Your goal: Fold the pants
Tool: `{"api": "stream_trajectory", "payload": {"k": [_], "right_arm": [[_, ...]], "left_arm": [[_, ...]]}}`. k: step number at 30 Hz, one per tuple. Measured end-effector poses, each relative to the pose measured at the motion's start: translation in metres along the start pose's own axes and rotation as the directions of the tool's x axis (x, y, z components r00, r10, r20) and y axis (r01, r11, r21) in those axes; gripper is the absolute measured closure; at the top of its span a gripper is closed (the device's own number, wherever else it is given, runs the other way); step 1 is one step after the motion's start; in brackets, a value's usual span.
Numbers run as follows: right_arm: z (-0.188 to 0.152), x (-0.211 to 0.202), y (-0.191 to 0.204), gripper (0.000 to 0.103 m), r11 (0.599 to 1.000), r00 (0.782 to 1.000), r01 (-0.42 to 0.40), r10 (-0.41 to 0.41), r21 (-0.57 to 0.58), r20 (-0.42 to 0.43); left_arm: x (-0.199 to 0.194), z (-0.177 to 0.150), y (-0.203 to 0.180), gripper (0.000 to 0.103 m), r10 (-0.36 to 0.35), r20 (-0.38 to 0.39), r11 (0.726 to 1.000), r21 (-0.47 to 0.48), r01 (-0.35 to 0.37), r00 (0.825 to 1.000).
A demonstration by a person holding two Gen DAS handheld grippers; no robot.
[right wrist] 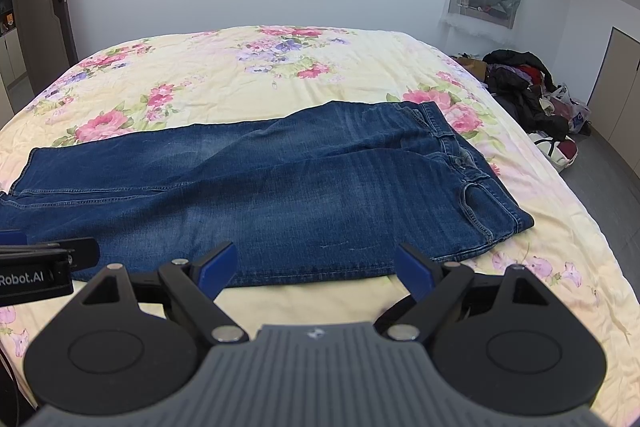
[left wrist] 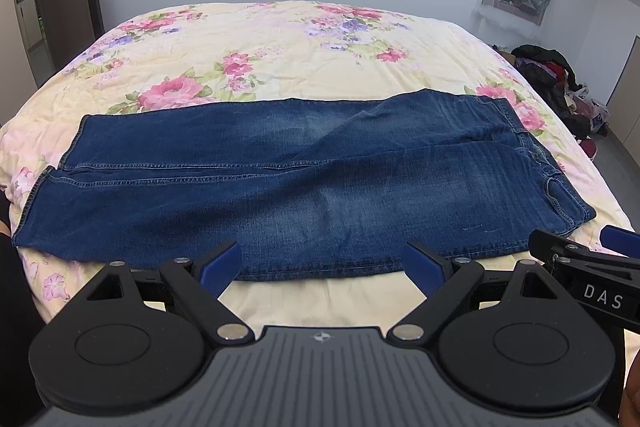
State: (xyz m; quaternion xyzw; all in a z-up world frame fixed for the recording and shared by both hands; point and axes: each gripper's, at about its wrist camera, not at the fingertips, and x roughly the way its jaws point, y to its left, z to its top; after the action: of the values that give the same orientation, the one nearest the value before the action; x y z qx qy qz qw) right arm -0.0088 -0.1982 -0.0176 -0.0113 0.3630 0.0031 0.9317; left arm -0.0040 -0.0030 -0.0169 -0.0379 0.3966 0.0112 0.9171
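Pants (left wrist: pixel 304 179) lie flat, unfolded, along the bed's (left wrist: pixel 280 39) near edge, both the left gripper (left wrist: pixel 322 267) and right gripper (right wrist: pixel 316 265) released and empty; next move, seizing the near hem and waistband.

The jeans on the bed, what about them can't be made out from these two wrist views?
- Jeans, near hem: in the left wrist view, the left claw covers part of the near edge.
- Leg cuffs: in the right wrist view, cut off by the left picture edge and the other tool.
- Waistband button and labels: too small and foreshortened.
- Underside against the bedspread: hidden by the denim itself.
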Motion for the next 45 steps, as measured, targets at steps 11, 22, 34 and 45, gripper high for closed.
{"api": "stream_trajectory", "payload": {"k": [11, 22, 34, 45], "right_arm": [[-0.002, 0.002, 0.0, 0.021, 1.0, 1.0, 0.0, 0.0, 0.0, -0.001], [-0.001, 0.002, 0.001, 0.021, 1.0, 1.0, 0.0, 0.0, 0.0, -0.001], [-0.005, 0.008, -0.001, 0.021, 1.0, 1.0, 0.0, 0.0, -0.004, -0.007], [-0.005, 0.009, 0.0, 0.021, 1.0, 1.0, 0.002, -0.002, -0.01, -0.012]], "left_arm": [[-0.001, -0.002, -0.002, 0.0, -0.002, -0.002, 1.0, -0.003, 0.002, 1.0], [0.0, -0.002, -0.001, 0.0, -0.005, -0.004, 1.0, 0.0, 0.005, 1.0], [0.001, -0.003, -0.003, 0.0, -0.009, -0.008, 1.0, 0.0, 0.009, 1.0], [0.004, -0.006, -0.005, 0.0, -0.02, -0.013, 1.0, 0.0, 0.02, 1.0]]}}
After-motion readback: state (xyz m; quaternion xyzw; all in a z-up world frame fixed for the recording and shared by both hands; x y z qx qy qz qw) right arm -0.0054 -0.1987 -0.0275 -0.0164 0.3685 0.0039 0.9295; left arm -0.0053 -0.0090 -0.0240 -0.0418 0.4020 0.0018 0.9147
